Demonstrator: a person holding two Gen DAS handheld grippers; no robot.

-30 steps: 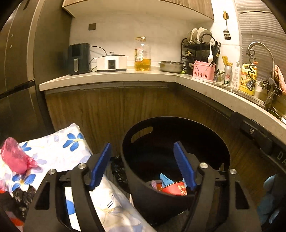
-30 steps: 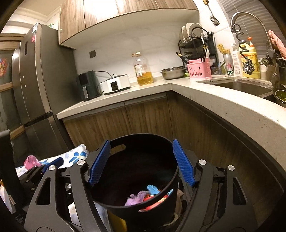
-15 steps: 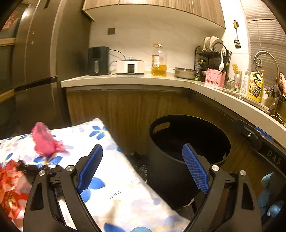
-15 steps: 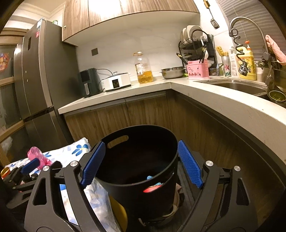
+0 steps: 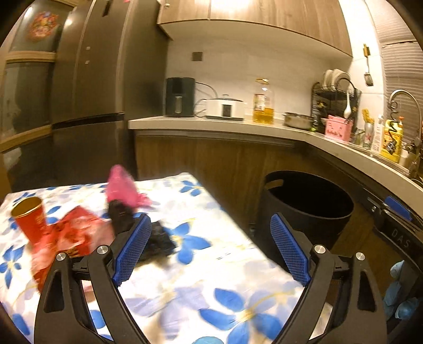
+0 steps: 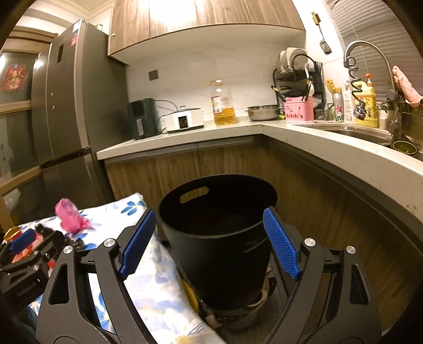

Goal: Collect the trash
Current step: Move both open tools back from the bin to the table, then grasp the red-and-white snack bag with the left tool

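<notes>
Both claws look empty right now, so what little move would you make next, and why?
Probably ease the left gripper forward and down toward the black crumpled bag on the flowered cloth. Its jaws stand open with nothing between them, and that bag lies closest, just by the left finger. The red cup, red wrapper and pink bag also remain outside the black bin.

The right hand-held gripper (image 5: 398, 209) shows "DAS"; the green can (image 6: 337, 107) shows "ine".

Warm-lit kitchen: wood cabinets (image 6: 206, 21), grey fridge (image 6: 71, 105) (tall), pale countertop (image 6: 317, 137).
</notes>
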